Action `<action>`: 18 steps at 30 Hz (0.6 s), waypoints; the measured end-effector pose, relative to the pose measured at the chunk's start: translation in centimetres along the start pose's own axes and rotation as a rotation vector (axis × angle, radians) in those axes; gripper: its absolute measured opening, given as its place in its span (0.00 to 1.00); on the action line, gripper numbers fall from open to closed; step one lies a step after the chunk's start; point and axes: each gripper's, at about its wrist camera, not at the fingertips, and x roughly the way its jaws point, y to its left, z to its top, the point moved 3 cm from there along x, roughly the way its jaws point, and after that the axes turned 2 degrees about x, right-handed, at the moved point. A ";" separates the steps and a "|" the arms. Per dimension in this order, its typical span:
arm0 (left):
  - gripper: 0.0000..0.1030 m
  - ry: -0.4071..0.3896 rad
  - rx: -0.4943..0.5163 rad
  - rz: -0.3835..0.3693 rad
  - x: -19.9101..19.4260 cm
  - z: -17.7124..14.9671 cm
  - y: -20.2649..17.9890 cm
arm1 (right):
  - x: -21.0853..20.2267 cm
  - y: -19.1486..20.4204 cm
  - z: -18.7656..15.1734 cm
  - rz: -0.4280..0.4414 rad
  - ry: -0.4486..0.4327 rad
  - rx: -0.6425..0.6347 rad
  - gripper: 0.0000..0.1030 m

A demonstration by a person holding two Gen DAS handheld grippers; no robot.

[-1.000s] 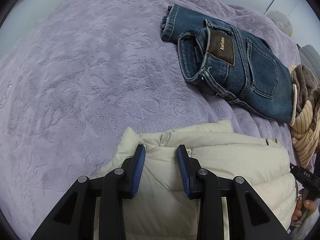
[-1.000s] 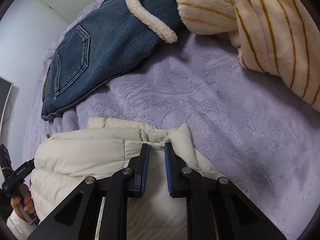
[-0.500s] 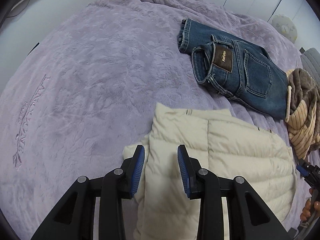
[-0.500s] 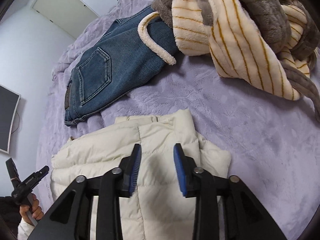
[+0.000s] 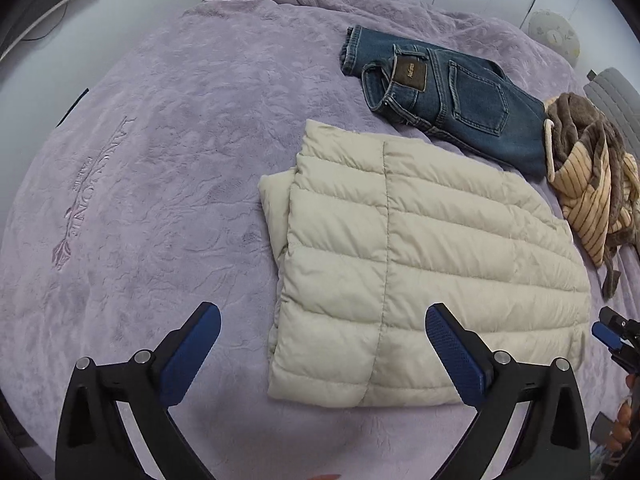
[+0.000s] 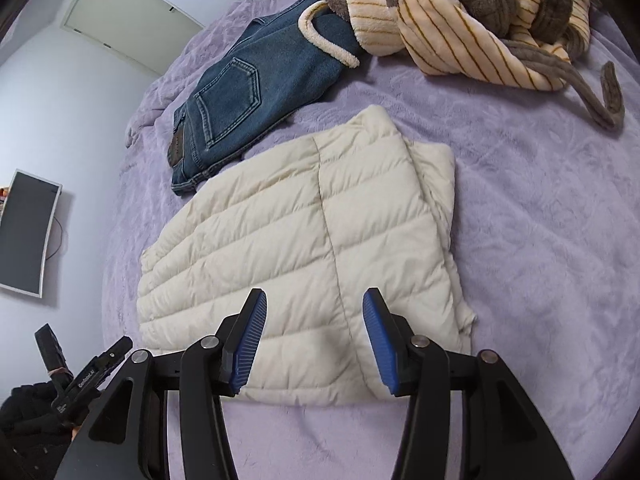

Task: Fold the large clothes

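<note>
A cream quilted puffer jacket (image 5: 420, 256) (image 6: 304, 232) lies folded flat into a rectangle on the purple bedspread (image 5: 160, 160). My left gripper (image 5: 322, 316) hovers above the jacket's near left corner, its jaws opening wide with nothing between them. My right gripper (image 6: 314, 308) hangs above the jacket's near edge, jaws opening and apart, holding nothing. Both blue-padded pairs of fingers are clear of the fabric. The right gripper's tip (image 5: 608, 332) shows at the right edge of the left wrist view.
Folded blue jeans (image 5: 444, 92) (image 6: 248, 92) lie just beyond the jacket. A heap of brown and cream striped fleece (image 5: 592, 184) (image 6: 460, 16) sits at the far right. A monitor (image 6: 24, 236) hangs on the left wall. Bare purple bedspread (image 6: 540, 220) spreads on both sides.
Both grippers let go of the jacket's collar edge, rose and drew back toward me. Their jaws widened, the left much more. The jacket now lies folded flat.
</note>
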 end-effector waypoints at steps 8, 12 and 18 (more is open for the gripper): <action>0.99 0.080 -0.028 0.002 0.6 -3.9 0.5 | -0.2 -0.7 -5.8 0.018 0.056 0.042 0.68; 0.99 0.150 -0.045 -0.023 2.2 -5.5 0.9 | 0.0 -2.0 -7.9 0.033 0.057 0.083 0.83; 0.99 0.172 -0.107 -0.045 3.0 -6.8 1.3 | 1.1 -4.2 -9.3 0.094 0.089 0.213 0.98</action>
